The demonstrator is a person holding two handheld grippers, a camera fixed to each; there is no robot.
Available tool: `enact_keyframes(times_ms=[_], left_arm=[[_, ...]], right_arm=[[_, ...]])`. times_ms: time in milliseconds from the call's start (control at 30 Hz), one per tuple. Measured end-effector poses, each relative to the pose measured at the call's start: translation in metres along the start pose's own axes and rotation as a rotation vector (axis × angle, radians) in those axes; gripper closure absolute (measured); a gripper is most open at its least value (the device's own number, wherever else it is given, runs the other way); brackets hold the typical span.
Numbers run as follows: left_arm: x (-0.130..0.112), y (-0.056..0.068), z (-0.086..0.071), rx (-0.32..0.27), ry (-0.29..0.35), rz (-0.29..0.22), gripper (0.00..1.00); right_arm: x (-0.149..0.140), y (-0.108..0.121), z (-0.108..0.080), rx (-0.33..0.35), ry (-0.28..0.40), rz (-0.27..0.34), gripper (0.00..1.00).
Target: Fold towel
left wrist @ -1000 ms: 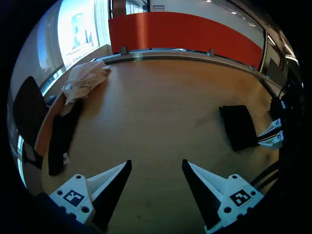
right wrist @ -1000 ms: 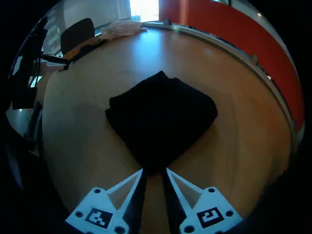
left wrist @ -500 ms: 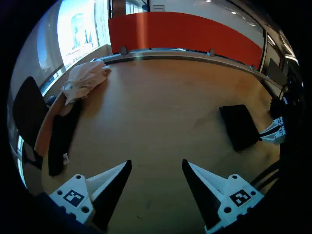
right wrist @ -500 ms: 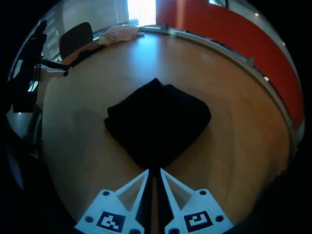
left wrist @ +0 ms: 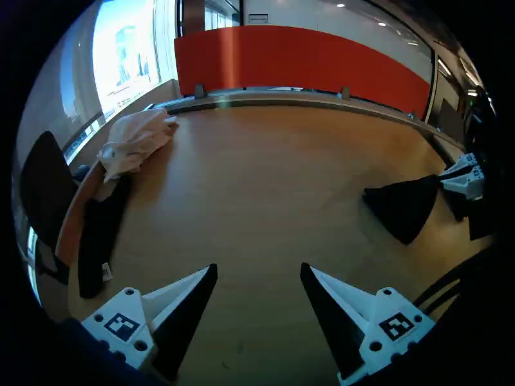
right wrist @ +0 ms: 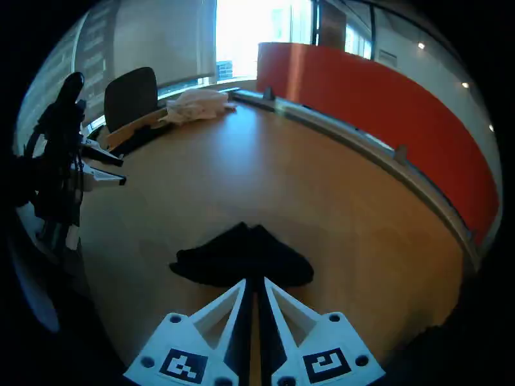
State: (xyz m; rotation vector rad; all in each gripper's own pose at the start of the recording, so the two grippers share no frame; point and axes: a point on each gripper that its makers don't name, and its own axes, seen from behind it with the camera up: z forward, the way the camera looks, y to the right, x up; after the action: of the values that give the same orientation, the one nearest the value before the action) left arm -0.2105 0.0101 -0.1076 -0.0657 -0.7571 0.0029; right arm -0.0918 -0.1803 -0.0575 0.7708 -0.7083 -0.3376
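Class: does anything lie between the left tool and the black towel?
Nothing visible does. Bare table separates the open left tool from the black towel, which the right tool pinches; the pale cloth lies far aside.

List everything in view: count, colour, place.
towel: 1, black, on the table to the right in the left gripper view, one edge lifted
table: 1, light wood, under everything
cream cloth: 1, crumpled pile, far left corner of the table
dark cloth: 1, black, along the table's left edge
chair: 1, black, just past that left edge
partition: 1, red, along the table's far edge
left gripper: 1, white and black, jaws open above bare table
right gripper: 1, white and black, jaws shut on the towel's lifted edge
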Motion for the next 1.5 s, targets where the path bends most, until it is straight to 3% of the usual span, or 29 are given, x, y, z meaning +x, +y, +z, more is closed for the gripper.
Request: enact_keyframes(times_ms=[267,467,967,1500], left_arm=[[0.015,0.006,0.001,-0.012,0.026,0.011,0.04],[0.023,0.010,0.001,-0.020,0.039,0.019,0.04],[0.034,0.022,0.007,-0.040,0.045,0.042,0.04],[0.037,0.036,0.011,-0.052,0.039,0.067,0.04]], right_arm=[[0.054,0.019,-0.028,-0.031,0.090,-0.034,0.95],[0.071,0.036,-0.046,-0.063,0.126,-0.031,0.95],[0.067,0.090,-0.079,-0.138,0.129,0.002,0.95],[0.035,0.183,-0.133,-0.269,0.080,0.055,0.95]])
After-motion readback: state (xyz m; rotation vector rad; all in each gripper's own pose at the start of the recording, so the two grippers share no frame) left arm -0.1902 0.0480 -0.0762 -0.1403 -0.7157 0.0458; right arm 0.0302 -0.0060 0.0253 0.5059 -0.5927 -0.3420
